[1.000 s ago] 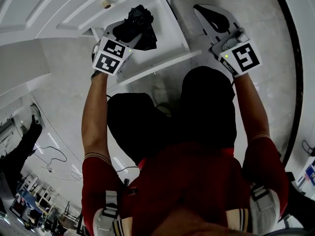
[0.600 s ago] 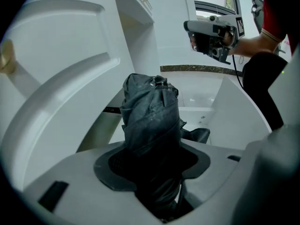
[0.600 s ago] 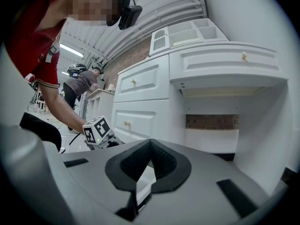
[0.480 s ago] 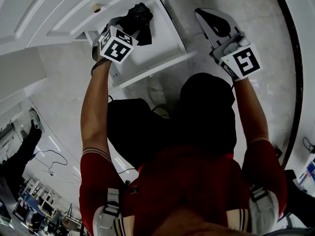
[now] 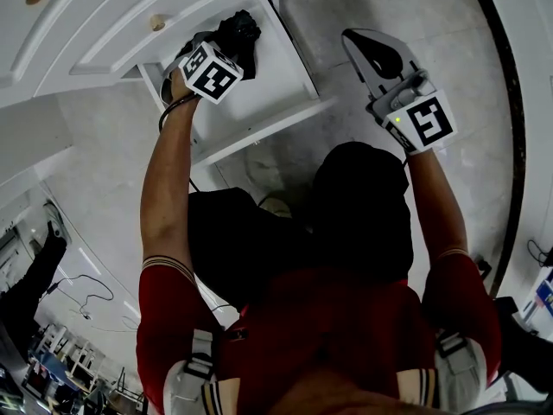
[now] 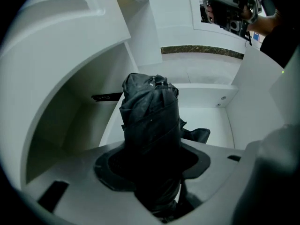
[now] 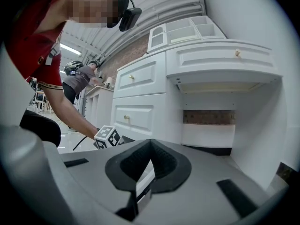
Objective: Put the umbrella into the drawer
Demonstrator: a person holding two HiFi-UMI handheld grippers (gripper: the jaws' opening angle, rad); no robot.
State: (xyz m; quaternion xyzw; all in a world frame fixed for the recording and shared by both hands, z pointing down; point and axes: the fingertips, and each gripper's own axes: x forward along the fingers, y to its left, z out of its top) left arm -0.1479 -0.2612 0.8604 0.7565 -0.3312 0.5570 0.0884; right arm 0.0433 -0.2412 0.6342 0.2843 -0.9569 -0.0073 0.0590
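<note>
The left gripper (image 5: 223,48) has carried the umbrella (image 5: 240,33) lower over the drawer (image 5: 278,78).

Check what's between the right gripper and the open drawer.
Only bare marble floor, seen in the head view. The right gripper hangs apart from the drawer, with nothing lying in the gap.

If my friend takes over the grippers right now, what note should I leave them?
Left gripper: shut on the folded black umbrella, pointing down into the open white drawer.
Right gripper: shut, empty, held off to the side of the drawer.
Done: drawer open, umbrella held over it.
Left: lower the umbrella in, let go, pull the gripper out.
</note>
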